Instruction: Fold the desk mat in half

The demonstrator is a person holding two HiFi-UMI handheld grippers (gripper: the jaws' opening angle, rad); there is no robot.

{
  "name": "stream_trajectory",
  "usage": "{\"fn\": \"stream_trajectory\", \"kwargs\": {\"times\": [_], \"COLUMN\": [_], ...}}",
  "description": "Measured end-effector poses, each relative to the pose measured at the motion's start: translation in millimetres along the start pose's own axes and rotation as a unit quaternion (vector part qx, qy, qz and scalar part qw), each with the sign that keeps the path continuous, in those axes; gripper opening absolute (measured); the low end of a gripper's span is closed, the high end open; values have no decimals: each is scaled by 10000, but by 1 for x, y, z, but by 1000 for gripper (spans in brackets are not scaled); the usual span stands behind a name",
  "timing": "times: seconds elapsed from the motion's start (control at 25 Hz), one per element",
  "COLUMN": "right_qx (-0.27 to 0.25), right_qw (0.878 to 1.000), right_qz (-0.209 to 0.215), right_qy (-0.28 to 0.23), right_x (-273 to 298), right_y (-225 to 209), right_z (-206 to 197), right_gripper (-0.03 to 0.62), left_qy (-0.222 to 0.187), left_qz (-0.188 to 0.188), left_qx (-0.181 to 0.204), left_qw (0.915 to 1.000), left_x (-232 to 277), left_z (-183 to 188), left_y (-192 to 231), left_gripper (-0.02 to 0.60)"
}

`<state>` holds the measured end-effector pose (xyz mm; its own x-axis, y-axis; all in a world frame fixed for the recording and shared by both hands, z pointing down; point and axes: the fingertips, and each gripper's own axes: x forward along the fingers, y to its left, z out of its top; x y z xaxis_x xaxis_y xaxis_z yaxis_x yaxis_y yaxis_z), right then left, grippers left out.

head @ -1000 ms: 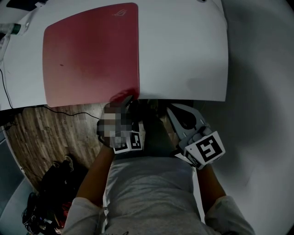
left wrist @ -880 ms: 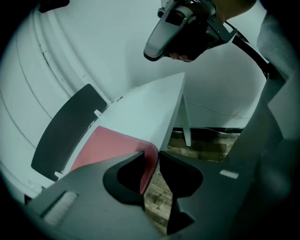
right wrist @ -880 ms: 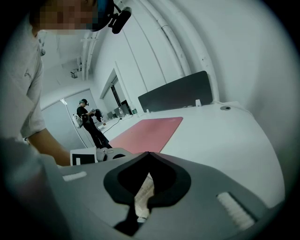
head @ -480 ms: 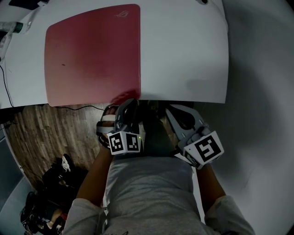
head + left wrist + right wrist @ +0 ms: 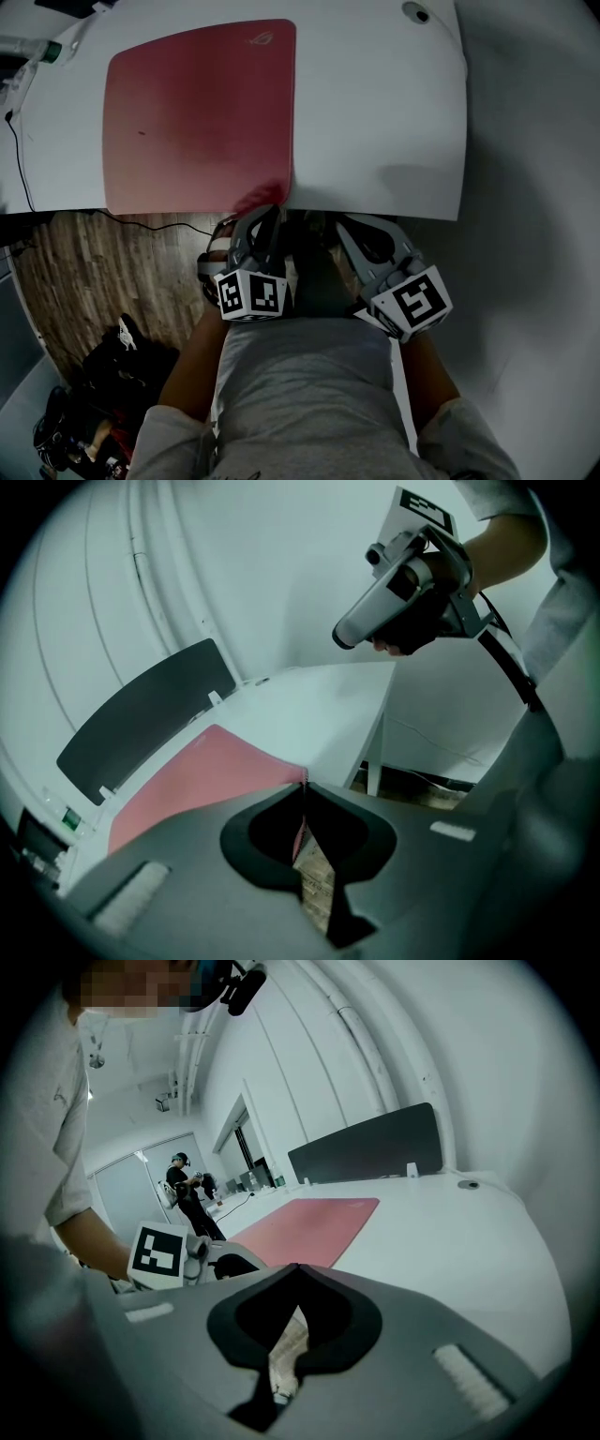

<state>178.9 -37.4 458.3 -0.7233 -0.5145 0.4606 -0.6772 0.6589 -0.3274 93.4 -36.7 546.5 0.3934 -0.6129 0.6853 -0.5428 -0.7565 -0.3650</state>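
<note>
A pink desk mat (image 5: pixel 197 112) lies flat on the left half of the white desk (image 5: pixel 375 112). My left gripper (image 5: pixel 267 211) is at the mat's near right corner, at the desk's front edge. In the left gripper view its jaws are closing, and the mat's thin edge (image 5: pixel 302 803) is pinched between the tips of the left gripper (image 5: pixel 305 785). My right gripper (image 5: pixel 345 223) hovers just right of it, below the desk edge, shut with nothing in it. In the right gripper view the mat (image 5: pixel 309 1227) lies ahead of the right gripper (image 5: pixel 295 1267).
A dark partition panel (image 5: pixel 141 719) stands along the desk's far edge. A round grommet (image 5: pixel 417 12) sits at the far right corner. A cable (image 5: pixel 19 169) hangs off the left side. Wooden floor (image 5: pixel 103 272) with dark bags (image 5: pixel 94 403) lies below on the left.
The left gripper's jaws have come together on the mat's near right corner. The right gripper has barely moved. The desk has drifted slightly right and down in the head view.
</note>
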Motion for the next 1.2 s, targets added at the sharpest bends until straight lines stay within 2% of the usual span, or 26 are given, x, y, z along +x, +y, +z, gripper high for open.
{"fn": "stream_trajectory", "kwargs": {"times": [0.08, 0.28, 0.44, 0.6, 0.84, 0.96, 1.2], "right_qx": [-59, -212, -287, -391, -367, -380, -371], "right_qw": [10000, 9997, 9995, 9991, 9985, 9973, 9963], "right_qz": [30, 136, 97, -15, -396, -608, -749], "right_qy": [-24, -33, 37, 131, 122, 169, 210], "right_x": [0, 0, -1, 12, 38, 54, 92], "right_y": [0, 1, 2, 12, 31, 47, 85], "right_z": [3, 12, 22, 20, 30, 31, 34], "right_gripper": [8, 8, 8, 8, 8, 8, 8], "left_qy": [-34, -160, -270, -429, -862, -1029, -1212], "left_qz": [17, 122, 165, 132, 39, -10, -70], "left_qx": [-132, -820, -928, -1157, -1421, -1460, -1273], "left_qw": [9999, 9964, 9952, 9923, 9861, 9839, 9844], "left_x": [-6, -24, -35, -49, -76, -90, -115], "left_z": [4, 9, 18, 12, 2, -8, -33], "left_y": [6, 26, 39, 54, 96, 118, 152], "left_gripper": [34, 34, 34, 32, 32, 33, 34]}}
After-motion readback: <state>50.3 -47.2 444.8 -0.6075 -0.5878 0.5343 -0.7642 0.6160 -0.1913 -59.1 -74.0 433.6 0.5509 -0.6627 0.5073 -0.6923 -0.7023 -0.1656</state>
